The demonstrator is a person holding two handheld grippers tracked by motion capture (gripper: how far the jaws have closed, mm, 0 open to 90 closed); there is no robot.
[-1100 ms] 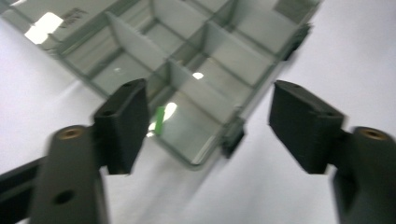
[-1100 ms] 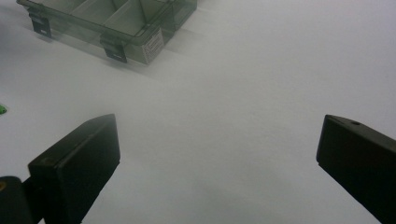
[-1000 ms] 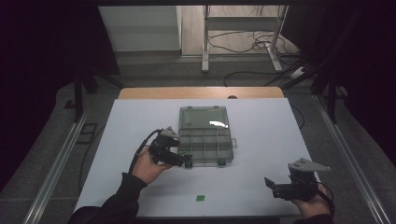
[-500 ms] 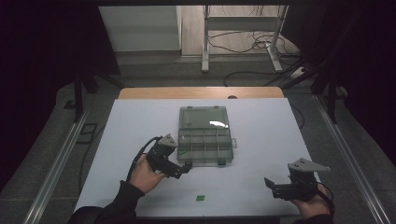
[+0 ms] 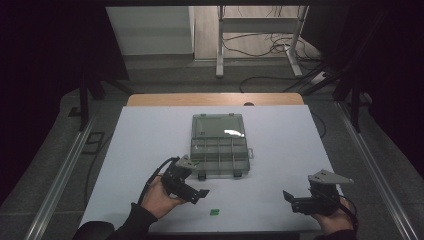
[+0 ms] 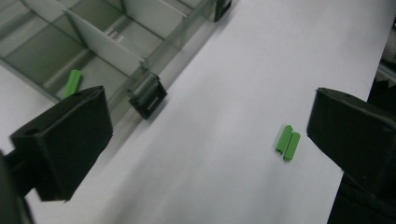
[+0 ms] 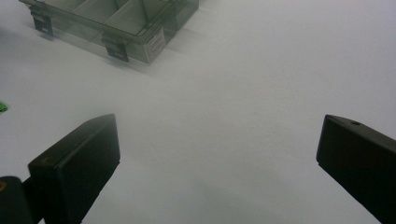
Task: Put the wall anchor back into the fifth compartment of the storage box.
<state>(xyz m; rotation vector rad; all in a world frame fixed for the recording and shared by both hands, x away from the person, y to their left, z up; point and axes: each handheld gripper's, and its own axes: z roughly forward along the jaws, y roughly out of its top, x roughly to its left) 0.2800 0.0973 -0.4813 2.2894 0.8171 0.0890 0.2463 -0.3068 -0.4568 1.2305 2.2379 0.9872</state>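
Note:
A clear compartment box [image 5: 218, 145] lies open in the middle of the white table, its lid folded back. One green piece [image 6: 72, 83] rests in a near compartment of the box [image 6: 93, 42]. A pair of small green pieces [image 5: 214, 212] lies side by side on the table near the front edge. My left gripper [image 5: 197, 192] hovers open between the box's front and those pieces. In the left gripper view the pieces [image 6: 288, 143] sit just inside the right jaw of that gripper [image 6: 210, 140]. My right gripper [image 5: 292, 200] is open at the front right, empty.
The box's black latch [image 6: 148, 95] sticks out from its front wall. In the right gripper view the box corner [image 7: 154, 37] is far ahead, with bare white table [image 7: 233, 93] between the jaws of the gripper [image 7: 219, 158]. A wooden strip [image 5: 215, 99] borders the far side.
My left gripper has drawn back from the box's front edge toward the near side, closer to the green pieces. The right gripper has stayed put.

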